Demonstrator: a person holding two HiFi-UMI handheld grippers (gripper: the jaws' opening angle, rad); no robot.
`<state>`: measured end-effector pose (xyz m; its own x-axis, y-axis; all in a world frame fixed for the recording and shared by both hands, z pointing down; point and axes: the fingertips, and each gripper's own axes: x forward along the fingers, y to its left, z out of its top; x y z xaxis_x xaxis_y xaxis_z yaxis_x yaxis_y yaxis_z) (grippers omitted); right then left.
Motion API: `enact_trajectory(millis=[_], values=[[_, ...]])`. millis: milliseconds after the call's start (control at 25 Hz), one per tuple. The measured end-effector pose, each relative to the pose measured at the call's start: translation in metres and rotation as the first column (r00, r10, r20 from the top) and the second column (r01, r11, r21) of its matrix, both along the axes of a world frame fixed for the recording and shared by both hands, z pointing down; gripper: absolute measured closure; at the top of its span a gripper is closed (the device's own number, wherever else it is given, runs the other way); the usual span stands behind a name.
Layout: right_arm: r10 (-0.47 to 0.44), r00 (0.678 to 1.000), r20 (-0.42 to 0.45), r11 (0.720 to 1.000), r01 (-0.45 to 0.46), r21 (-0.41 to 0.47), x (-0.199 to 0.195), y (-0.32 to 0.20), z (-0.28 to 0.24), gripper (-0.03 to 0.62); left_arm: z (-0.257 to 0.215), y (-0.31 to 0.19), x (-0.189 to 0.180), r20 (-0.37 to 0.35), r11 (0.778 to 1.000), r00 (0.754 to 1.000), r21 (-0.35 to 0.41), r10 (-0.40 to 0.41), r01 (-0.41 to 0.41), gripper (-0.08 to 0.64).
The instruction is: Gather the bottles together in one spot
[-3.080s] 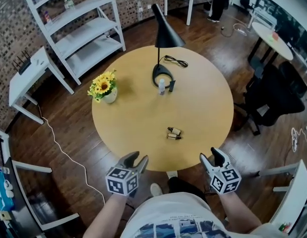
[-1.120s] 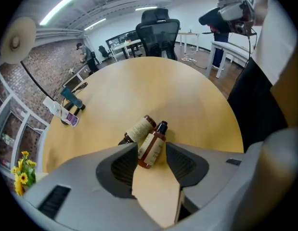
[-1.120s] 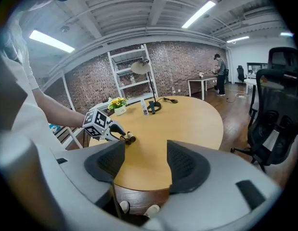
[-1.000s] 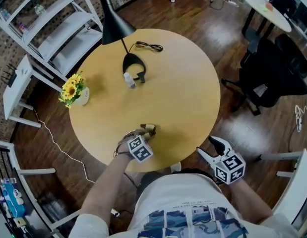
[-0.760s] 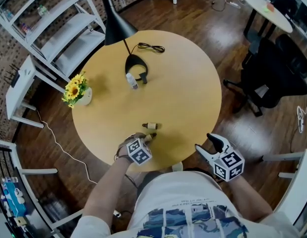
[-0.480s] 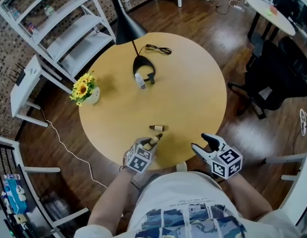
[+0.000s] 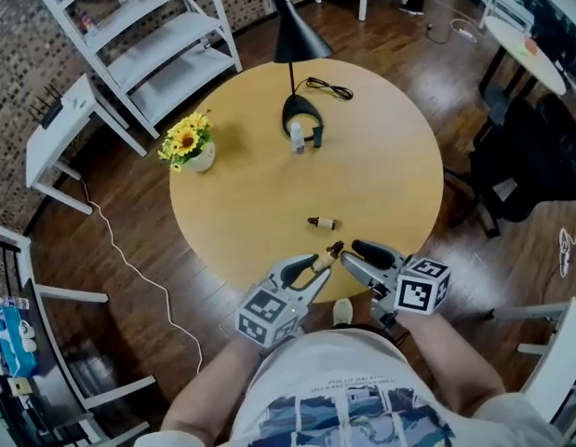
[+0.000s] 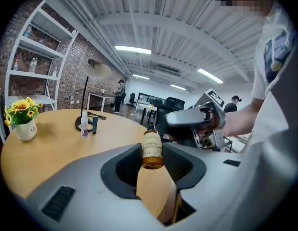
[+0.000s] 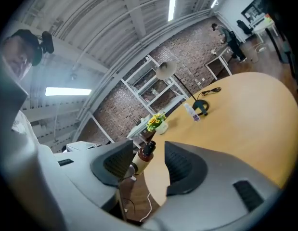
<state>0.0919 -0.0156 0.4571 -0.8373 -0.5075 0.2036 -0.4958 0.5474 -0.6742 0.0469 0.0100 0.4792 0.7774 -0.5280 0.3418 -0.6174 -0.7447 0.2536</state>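
Observation:
My left gripper [image 7: 311, 270] is shut on a small brown bottle [image 7: 325, 257] with a cream label, lifted off the round wooden table [image 7: 241, 203] at its near edge; its jaws closed on it within the last second. In the left gripper view the bottle [image 8: 151, 149] stands upright between the jaws. My right gripper [image 7: 351, 252] faces it from the right. Its jaws have just been closing, and the bottle's capped end [image 9: 141, 158] lies between them with a gap on one side. A second brown bottle [image 7: 322, 223] lies on the table. A clear bottle [image 7: 298, 138] stands by the lamp base.
A black lamp [image 7: 297, 40] with a cable stands at the table's far side, with a dark tube [image 7: 317, 138] beside the clear bottle. A sunflower pot [image 7: 190, 147] sits at the left edge. White shelves [image 7: 148, 35] and a black chair [image 7: 520, 175] stand around the table.
The left gripper picked one brown bottle off the table and raised it toward me. The right gripper swung left to meet it, jaws narrowing around the bottle's end. The other bottle stayed put.

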Motion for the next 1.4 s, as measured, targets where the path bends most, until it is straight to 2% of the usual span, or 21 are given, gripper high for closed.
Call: enact_trajectory(millis=[120, 200, 240, 480, 560, 760, 920, 1040, 1160, 1400], values=[[-0.034, 0.997, 0.071, 0.999, 0.035, -0.016, -0.029, 0.014, -0.012, 0.421, -0.011, 0.018, -0.012, -0.038, 0.999, 0.999, 0.051, 0.02, -0.018, 0.426], [-0.032, 0.994, 0.107, 0.999, 0.036, -0.033, -0.038, 0.024, -0.016, 0.505, -0.011, 0.032, -0.018, -0.067, 0.998, 0.997, 0.053, 0.031, -0.028, 0.426], [-0.032, 0.993, 0.116, 0.999, 0.037, -0.04, -0.042, 0.029, -0.016, 0.52, -0.013, 0.038, -0.022, -0.081, 0.998, 0.996, 0.055, 0.034, -0.029, 0.425], [-0.029, 0.995, 0.094, 0.997, 0.036, -0.069, -0.069, 0.055, -0.014, 0.502, -0.018, 0.065, -0.048, -0.101, 0.995, 0.994, 0.091, 0.051, -0.042, 0.426], [-0.026, 0.996, 0.08, 0.999, 0.029, -0.037, -0.079, 0.063, -0.019, 0.518, -0.019, 0.071, -0.054, -0.1, 0.994, 0.993, 0.1, 0.062, -0.052, 0.425], [-0.047, 0.999, -0.01, 0.998, 0.047, 0.044, -0.095, 0.078, -0.026, 0.52, -0.013, 0.083, -0.065, -0.039, 0.991, 0.996, 0.11, 0.079, -0.074, 0.419], [-0.032, 0.992, -0.126, 0.99, 0.048, 0.131, -0.092, 0.073, -0.029, 0.519, -0.002, 0.086, -0.078, 0.008, 0.996, 0.998, 0.051, 0.068, -0.068, 0.419], [0.005, 0.973, -0.233, 0.975, 0.047, 0.216, -0.083, 0.058, -0.031, 0.52, 0.013, 0.08, -0.097, 0.033, 0.999, 0.999, -0.043, -0.001, 0.002, 0.419], [0.021, 0.945, -0.327, 0.957, 0.075, 0.28, -0.079, 0.035, -0.027, 0.518, 0.025, 0.071, -0.112, 0.04, 0.992, 0.997, -0.111, -0.063, 0.067, 0.419], [0.036, 0.916, -0.399, 0.943, 0.101, 0.316, -0.072, -0.04, -0.007, 0.518, 0.034, 0.035, -0.123, 0.056, 0.971, 0.986, -0.174, -0.159, 0.166, 0.419]])
